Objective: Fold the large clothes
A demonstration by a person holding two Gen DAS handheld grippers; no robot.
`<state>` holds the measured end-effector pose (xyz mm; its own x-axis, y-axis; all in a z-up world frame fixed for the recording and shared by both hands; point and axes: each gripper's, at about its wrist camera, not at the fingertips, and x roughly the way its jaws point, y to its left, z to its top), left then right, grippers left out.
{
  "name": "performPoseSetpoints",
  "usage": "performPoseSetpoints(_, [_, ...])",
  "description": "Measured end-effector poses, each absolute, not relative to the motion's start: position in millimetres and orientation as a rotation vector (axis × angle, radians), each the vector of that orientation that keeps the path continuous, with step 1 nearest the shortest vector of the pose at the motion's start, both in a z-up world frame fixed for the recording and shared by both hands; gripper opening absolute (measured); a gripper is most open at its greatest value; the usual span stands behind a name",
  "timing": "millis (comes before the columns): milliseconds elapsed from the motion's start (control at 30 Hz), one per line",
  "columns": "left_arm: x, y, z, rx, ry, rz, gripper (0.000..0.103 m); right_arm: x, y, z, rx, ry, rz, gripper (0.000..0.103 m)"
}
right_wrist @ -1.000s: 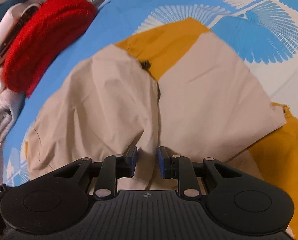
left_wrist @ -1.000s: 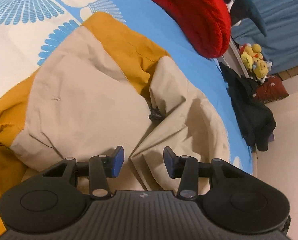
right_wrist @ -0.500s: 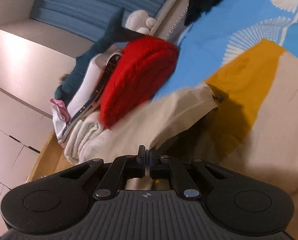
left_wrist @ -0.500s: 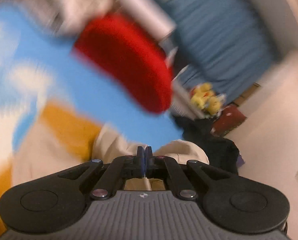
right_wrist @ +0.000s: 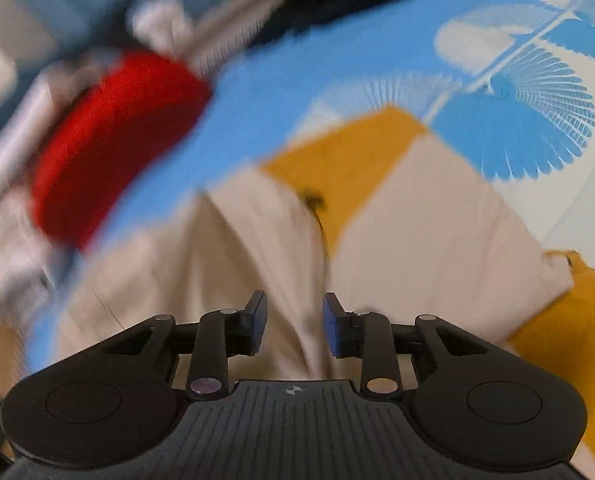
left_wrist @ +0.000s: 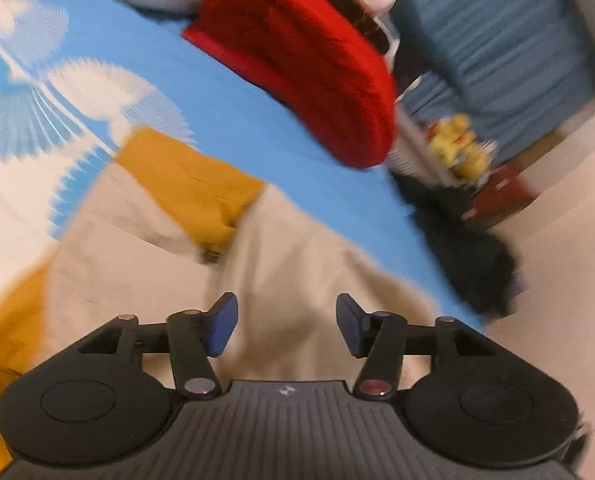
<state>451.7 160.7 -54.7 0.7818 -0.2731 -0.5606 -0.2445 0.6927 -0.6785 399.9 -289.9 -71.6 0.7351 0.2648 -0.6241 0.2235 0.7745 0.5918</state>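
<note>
Jaws on our left gripper [left_wrist: 285, 326] and right gripper [right_wrist: 294, 326] have just been opening, nothing pinched; the beige-and-mustard garment [left_wrist: 297, 264] lies on the bedsheet [left_wrist: 233, 112] toward twelve o'clock.

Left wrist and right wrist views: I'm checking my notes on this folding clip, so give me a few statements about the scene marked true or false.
1. The jacket is beige and mustard yellow. True.
2. The left tongs are clamped shut on the jacket. False: they have just been opening, with nothing pinched.
3. The red knit lies on top of the jacket. False: it lies apart, on the blue sheet.
4. The right tongs stand open over beige cloth. True.
5. The sheet is plain green. False: it is blue with white fan shapes.
</note>
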Motion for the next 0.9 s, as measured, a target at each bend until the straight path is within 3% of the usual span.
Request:
performPoseSetpoints(33, [453.5, 161.6, -57.8, -0.881, 0.697, -0.046, 0.07, 401.9, -294.2, -70.4, 0.745, 0.741, 0.047, 0.035])
performPoseSetpoints(67, [457.1, 160.6, -61.9, -0.943, 0.717, -0.068, 0.082, 403.8, -297.7, -71.1, 0.8, 0.738, 0.086, 0.039])
performPoseSetpoints(100, [459.9, 159.6, -69.8, -1.019, 0.752, -0.091, 0.085, 407.1, -300.1, -74.6, 0.87, 0.756, 0.139, 0.044])
performPoseSetpoints(267, [469.6, 161.2, -84.4, -1.195, 0.812, -0.157, 0.085, 416.9, -295.5, -99.0, 1.153, 0.889, 0.281, 0.051])
performPoseSetpoints(533, [490.9, 157.7, -104.8, -1.16, 0.875, -0.13, 0.082, 419.8, -274.7, -117.4, 1.122, 1.051, 0.189, 0.051])
performPoseSetpoints(567, [492.8, 155.6, -104.5, -1.131, 0.877, -0.126, 0.073, 420.0, -272.6, -118.2, 1.12, 1.058, 0.19, 0.051])
performPoseSetpoints(600, [492.2, 154.4, -104.9, -1.107, 0.868, -0.117, 0.053, 419.5, -271.6, -118.2, 1.12, 1.061, 0.194, 0.051])
performPoseSetpoints(633, [493.3, 153.1, -105.0, -1.087, 0.863, -0.115, 0.042, 420.8, -270.8, -118.2, 1.122, 1.062, 0.198, 0.05])
performPoseSetpoints(667, [493.7, 152.6, -105.1, -1.069, 0.864, -0.115, 0.023, 422.5, -270.2, -118.1, 1.124, 1.064, 0.196, 0.043])
performPoseSetpoints(700, [494.6, 152.0, -105.2, -1.043, 0.87, -0.104, 0.01, 422.5, -269.8, -118.6, 1.128, 1.064, 0.195, 0.027])
performPoseSetpoints(767, [493.8, 152.4, -104.5, -1.013, 0.868, -0.085, 0.008, 426.3, -267.1, -121.8, 1.151, 1.058, 0.218, 0.007])
performPoseSetpoints(800, [493.7, 152.8, -104.4, -1.018, 0.858, -0.089, 0.007, 428.2, -265.4, -122.4, 1.16, 1.049, 0.226, 0.002])
performPoseSetpoints(900, [488.1, 158.5, -94.5, -1.073, 0.725, -0.148, 0.007, 431.1, -265.3, -114.9, 1.196, 0.935, 0.268, 0.001])
